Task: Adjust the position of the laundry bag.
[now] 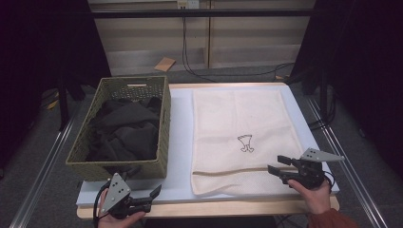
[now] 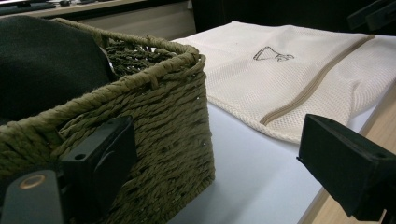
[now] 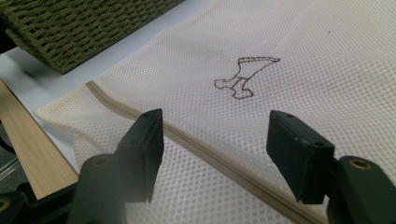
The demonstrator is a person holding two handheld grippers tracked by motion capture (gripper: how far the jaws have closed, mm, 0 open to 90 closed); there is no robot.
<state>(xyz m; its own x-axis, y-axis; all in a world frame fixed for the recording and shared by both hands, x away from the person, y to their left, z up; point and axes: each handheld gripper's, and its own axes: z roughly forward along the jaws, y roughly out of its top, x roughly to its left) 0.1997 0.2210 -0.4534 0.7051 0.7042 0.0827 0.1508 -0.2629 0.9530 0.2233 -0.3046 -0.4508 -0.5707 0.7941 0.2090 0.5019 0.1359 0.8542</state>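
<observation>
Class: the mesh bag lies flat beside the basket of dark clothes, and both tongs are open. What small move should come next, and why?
Probably lower the right tongs onto the mesh bag's zip seam. They hover open just above it, the bag lies shut and flat, and the dark clothes in the basket cannot go in until it opens.

i'm seeing a cream mesh bag [image 1: 240,137] with a dark outline drawing, an olive woven basket [image 1: 90,142] holding black clothes [image 1: 126,130].

Cream mesh-cloth bag [image 1: 240,137], rough woven-fibre basket [image 1: 164,137] holding dark matt cloth [image 1: 126,130], on smooth white table [image 1: 179,142].
</observation>
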